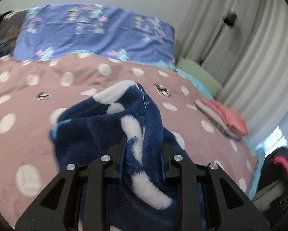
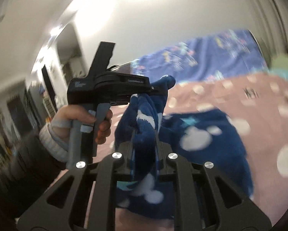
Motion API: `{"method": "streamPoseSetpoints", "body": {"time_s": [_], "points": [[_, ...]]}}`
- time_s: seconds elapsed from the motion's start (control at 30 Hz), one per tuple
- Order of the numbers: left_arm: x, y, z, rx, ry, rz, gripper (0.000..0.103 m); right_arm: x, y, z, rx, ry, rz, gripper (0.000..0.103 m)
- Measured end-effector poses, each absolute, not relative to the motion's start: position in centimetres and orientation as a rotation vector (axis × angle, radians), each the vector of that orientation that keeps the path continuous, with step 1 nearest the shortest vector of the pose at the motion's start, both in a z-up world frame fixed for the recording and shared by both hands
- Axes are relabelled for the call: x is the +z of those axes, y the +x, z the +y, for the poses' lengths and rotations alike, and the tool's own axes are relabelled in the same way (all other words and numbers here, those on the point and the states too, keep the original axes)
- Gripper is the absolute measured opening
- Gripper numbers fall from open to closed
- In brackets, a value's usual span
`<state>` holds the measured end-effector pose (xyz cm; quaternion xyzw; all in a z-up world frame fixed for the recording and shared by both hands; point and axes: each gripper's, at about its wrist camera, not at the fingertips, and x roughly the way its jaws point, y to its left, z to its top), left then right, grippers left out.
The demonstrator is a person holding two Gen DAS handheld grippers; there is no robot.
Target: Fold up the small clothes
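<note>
Above the polka-dot bedspread point(image 1: 38, 115), the left gripper point(image 1: 143, 146) and right gripper point(image 2: 145, 134) are each clamping a bunched edge of the navy fleece garment point(image 1: 109, 123) (white-patterned), its rest trailing onto the bed; risk: thick pile is slipping w/ uneven tension, so the fold is skewing.

place: home bedroom | signs: bed with polka-dot duvet point(image 1: 86, 88), patterned pillow point(image 1: 97, 30), curtains point(image 1: 250, 48)

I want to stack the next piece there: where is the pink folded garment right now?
In the left wrist view the pink folded garment lies on the dotted bedspread at the right, near the bed's edge by the curtain.
</note>
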<state>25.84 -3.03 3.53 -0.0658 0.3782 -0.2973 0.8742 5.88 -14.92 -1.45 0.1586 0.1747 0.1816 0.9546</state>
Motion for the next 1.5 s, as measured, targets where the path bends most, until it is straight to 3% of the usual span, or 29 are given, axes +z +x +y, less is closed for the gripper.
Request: {"method": "streamPoseSetpoints", "body": {"time_s": [0.17,0.37,0.43,0.5,0.57,0.73,0.8,0.97,1.03,1.07,1.1,1.17,1.37,1.5], "points": [[0.8,26.8,-12.2,-0.664,-0.006,0.87,0.028,-4.5,5.1,-21.1,0.307,0.457,0.39,0.014],[-3.4,26.5,-18.0,-0.681,0.092,0.919,0.032,-10.2,5.5,-25.9,0.247,0.618,0.538,0.014],[-3.7,25.9,-19.1,-0.696,0.131,0.898,0.039,-12.1,5.4,-26.9,0.265,0.686,0.573,0.014],[-3.4,25.3,-19.5,-0.73,0.152,0.872,0.053,-12.7,5.0,-27.1,0.293,0.718,0.574,0.014],[-3.2,24.9,-19.6,-0.743,0.173,0.855,0.055,-12.7,5.3,-27.1,0.318,0.716,0.573,0.014],[-3.2,25.0,-18.4,-0.756,0.141,0.856,0.055,-12.5,6.5,-27.4,0.359,0.774,0.602,0.03],[-3.1,25.0,-18.3,-0.759,0.121,0.856,0.055,-12.5,7.3,-27.4,0.396,0.819,0.639,0.048],[-2.9,24.6,-17.8,-0.761,0.124,0.84,0.055,-12.2,8.0,-27.6,0.45,0.854,0.658,0.053],[-2.9,24.7,-17.6,-0.765,0.109,0.842,0.055,-12.3,8.4,-27.0,0.466,0.832,0.661,0.053],[-2.9,24.9,-17.5,-0.765,0.096,0.845,0.056,-12.4,8.7,-26.7,0.456,0.806,0.671,0.047],[-2.8,24.9,-17.4,-0.761,0.087,0.845,0.056,-12.5,9.1,-26.3,0.427,0.777,0.69,0.028],[-2.3,24.7,-17.0,-0.755,0.071,0.831,0.056,-12.2,8.8,-26.2,0.412,0.769,0.679,0.018],[3.8,22.1,-11.8,-0.723,0.002,0.66,0.056,-9.1,5.4,-28.4,0.348,0.721,0.523,0.015],[2.6,21.8,-10.1,-0.603,0.2,0.638,0.054,-12.3,6.6,-29.0,0.327,0.747,0.635,0.018]]}}
